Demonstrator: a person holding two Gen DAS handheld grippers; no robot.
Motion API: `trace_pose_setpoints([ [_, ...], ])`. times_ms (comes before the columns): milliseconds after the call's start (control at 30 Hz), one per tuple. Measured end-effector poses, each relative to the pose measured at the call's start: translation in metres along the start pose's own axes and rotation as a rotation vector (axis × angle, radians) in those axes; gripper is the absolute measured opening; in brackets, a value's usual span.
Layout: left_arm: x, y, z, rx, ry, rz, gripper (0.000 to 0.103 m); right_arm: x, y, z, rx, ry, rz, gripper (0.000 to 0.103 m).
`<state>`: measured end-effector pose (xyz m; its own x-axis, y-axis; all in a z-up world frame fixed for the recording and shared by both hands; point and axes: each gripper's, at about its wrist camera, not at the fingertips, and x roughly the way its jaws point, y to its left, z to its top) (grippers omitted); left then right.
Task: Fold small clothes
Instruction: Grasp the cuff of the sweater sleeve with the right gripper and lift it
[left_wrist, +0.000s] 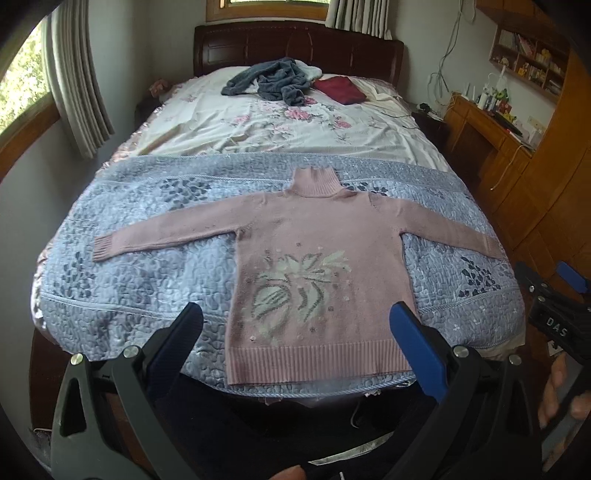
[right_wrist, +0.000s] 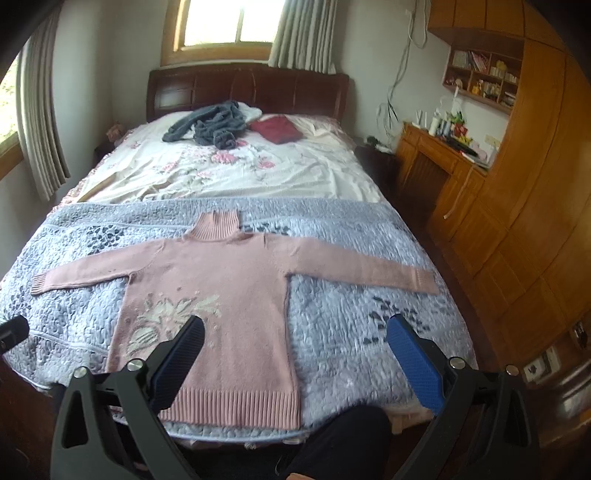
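- The bed (left_wrist: 110, 155) carries everything; a blue-grey quilted cover (left_wrist: 129, 258) lies across its foot end, with a floral sheet (left_wrist: 258, 129) beyond it towards the headboard.
- The pink sweater (left_wrist: 314, 229) lies flat and face up on the quilted cover, hem at the foot edge, collar towards the headboard, both sleeves stretched out towards the side edges.
- The left hand-held gripper (left_wrist: 295, 325) hovers above the hem, jaws spread wide and empty; the right hand-held gripper (right_wrist: 295, 339) hangs over the sweater's right side and the bare cover, likewise released.
- The first fold probably starts with a sleeve: each gripper would do well to pinch a cuff or shoulder edge cleanly, taking only the knit and not the quilted cover beneath.
- The loose knit may sag or drag, so lifting low and laying it square over the body seems wise.
- A grey garment (left_wrist: 269, 79) and a dark red folded item (left_wrist: 340, 88) sit near the headboard, well apart; nothing blocks the sweater.
- A wooden desk (left_wrist: 491, 133) stands beside the bed's right edge.
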<state>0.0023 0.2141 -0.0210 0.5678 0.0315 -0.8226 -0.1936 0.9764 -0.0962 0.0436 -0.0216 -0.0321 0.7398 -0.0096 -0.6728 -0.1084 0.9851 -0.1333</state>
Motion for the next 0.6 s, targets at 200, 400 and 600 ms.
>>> trace_pose_setpoints([
  [200,0.042,0.011,0.015,-0.039,-0.015,-0.194,0.100,0.129,-0.086,-0.016,0.136,0.196,0.054,0.096],
  [400,0.064,0.013,0.033,-0.085,-0.009,-0.187,0.100,0.243,-0.256,-0.062,0.747,0.315,0.241,0.083],
  [600,0.094,0.013,0.040,-0.171,0.039,-0.170,0.100,0.340,-0.392,-0.118,1.300,0.240,0.392,0.063],
])
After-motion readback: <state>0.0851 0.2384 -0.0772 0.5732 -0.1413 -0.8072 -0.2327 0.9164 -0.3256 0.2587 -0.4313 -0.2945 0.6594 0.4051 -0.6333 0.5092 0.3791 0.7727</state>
